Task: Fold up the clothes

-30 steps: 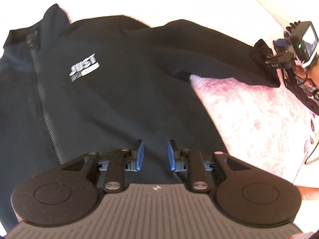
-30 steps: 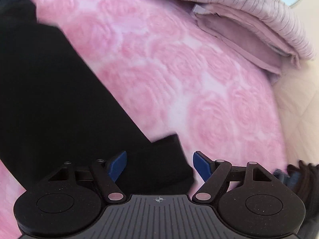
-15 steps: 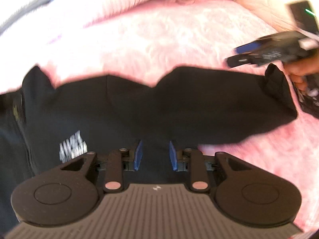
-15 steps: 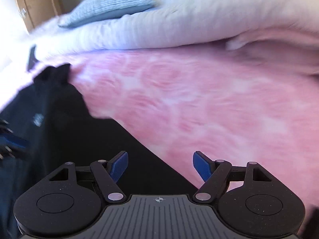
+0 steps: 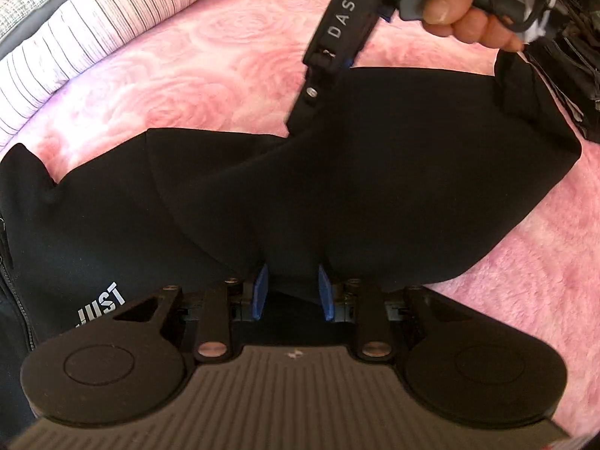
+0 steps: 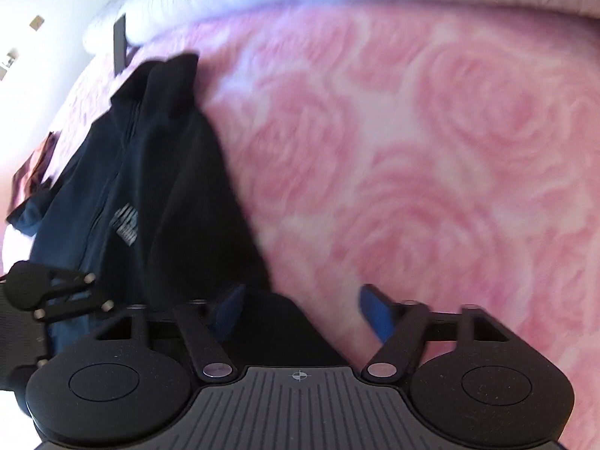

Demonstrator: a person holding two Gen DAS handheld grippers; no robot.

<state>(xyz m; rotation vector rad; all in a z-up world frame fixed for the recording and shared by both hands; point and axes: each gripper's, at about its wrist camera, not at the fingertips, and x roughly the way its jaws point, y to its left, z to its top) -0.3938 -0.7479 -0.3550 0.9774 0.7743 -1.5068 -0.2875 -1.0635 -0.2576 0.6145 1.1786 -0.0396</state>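
Observation:
A black zip jacket point(image 5: 112, 232) with a white "JUST" logo lies on the pink bed, one sleeve point(image 5: 431, 172) stretched to the right and its cuff point(image 5: 525, 86) turned up. My left gripper point(image 5: 293, 292) sits at the sleeve's base, its blue pads shut on a bunched ridge of black cloth. A hand point(image 5: 461, 11) holds my right gripper point(image 5: 309, 112), which points down onto the middle of the sleeve. In the right wrist view my right gripper point(image 6: 302, 311) has its jaws closing. Black sleeve cloth point(image 6: 277, 330) lies between them by the left pad, which it half hides; the right pad stands free.
The pink rose blanket point(image 6: 431, 157) spreads around the jacket point(image 6: 150, 172). Striped bedding point(image 5: 56, 48) is piled along the far edge. Dark cloth and cables point(image 5: 577, 48) hang at the upper right. My left gripper's arm point(image 6: 48, 292) shows at the left edge.
My left gripper has sunk closer to the sleeve's base. The right gripper has left the cuff and swung in over the sleeve's middle, tipping downward, and its jaws have narrowed.

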